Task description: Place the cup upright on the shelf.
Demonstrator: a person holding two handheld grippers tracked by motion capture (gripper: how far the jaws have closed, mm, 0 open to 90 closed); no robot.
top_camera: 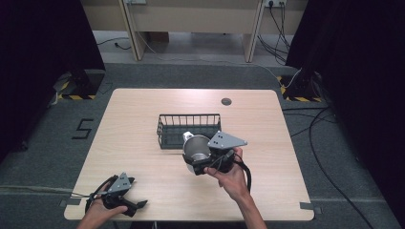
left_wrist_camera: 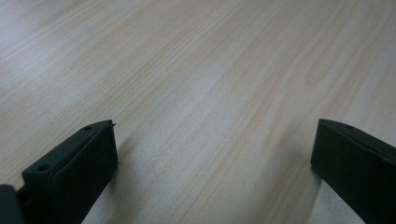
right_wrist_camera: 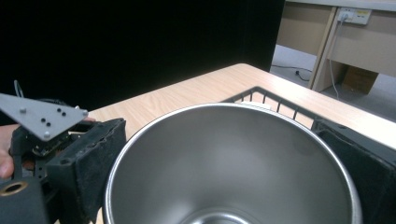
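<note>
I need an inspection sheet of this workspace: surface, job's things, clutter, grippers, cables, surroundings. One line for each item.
Surface: light wooden table, with a round grommet near the far edge.
Job's things: steel cup, mouth towards the camera; black wire basket just behind it.
Clutter: nothing seen.
Grippers: right gripper shut on the steel cup, one jaw each side; left gripper open, low over the table's near edge.
Cables: one loops from each gripper; more lie on the floor at right.
Surroundings: black curtains on both sides, grey floor, wooden furniture behind.
</note>
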